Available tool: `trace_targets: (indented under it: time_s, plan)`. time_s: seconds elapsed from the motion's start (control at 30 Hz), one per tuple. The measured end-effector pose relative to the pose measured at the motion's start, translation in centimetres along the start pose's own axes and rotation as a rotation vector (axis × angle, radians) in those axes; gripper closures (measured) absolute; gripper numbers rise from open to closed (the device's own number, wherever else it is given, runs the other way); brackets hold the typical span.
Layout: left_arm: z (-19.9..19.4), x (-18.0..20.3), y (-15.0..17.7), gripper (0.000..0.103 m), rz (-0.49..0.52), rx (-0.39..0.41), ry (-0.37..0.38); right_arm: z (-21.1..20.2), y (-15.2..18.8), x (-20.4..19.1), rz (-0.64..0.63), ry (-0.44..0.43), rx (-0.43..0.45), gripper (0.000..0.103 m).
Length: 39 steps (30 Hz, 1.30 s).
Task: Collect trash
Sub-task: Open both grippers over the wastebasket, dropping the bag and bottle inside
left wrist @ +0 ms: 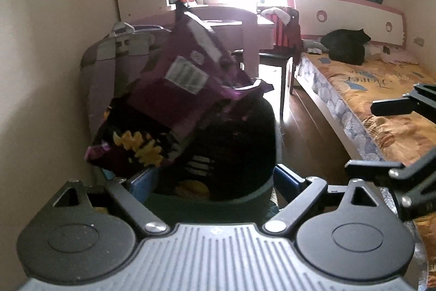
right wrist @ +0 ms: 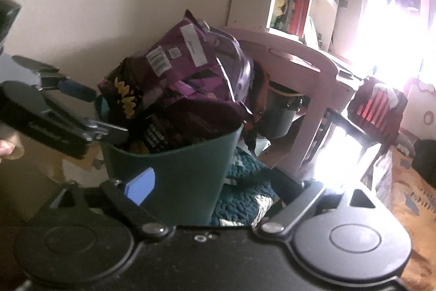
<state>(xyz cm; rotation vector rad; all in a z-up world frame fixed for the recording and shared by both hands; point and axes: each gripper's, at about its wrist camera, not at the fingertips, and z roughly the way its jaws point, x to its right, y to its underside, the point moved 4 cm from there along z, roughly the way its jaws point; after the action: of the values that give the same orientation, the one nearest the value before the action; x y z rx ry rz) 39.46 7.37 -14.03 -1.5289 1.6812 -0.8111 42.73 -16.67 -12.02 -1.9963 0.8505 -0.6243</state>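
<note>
Both wrist views look slightly downward, close over the same green bin [left wrist: 245,192] stuffed with purple bags [right wrist: 190,67].

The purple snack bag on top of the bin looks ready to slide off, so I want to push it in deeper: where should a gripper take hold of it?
Probably the purple snack bag's raised upper edge near the white label, coming from above. It leans tilted, sticking out above the green bin's rim, so that edge is free; its lower end is wedged among other wrappers.
</note>
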Motion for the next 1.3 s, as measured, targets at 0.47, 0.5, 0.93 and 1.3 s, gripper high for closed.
trace_targets:
  time_s: [0.47,0.5,0.93,1.3]
  plan:
    - [-2.6,9.5,3.7,0.011,-0.089,-0.027,0.014,-4.5,7.8,5.3,0.043,-0.010,-0.062,0.008]
    - [-2.8,9.7,3.5,0.011,-0.099,-0.027,0.009,-4.9,8.1,5.7,0.039,-0.006,-0.066,0.008]
    - [-1.9,2.2,-10.3,0.011,-0.241,0.055,-0.144,-5.9,7.0,8.8,0.020,-0.019,-0.048,0.005]
    - [8.4,-4.8,-13.2,0.054,-0.293,-0.037,-0.139,-0.1,8.1,10.3,0.084,0.004,-0.090,0.005]
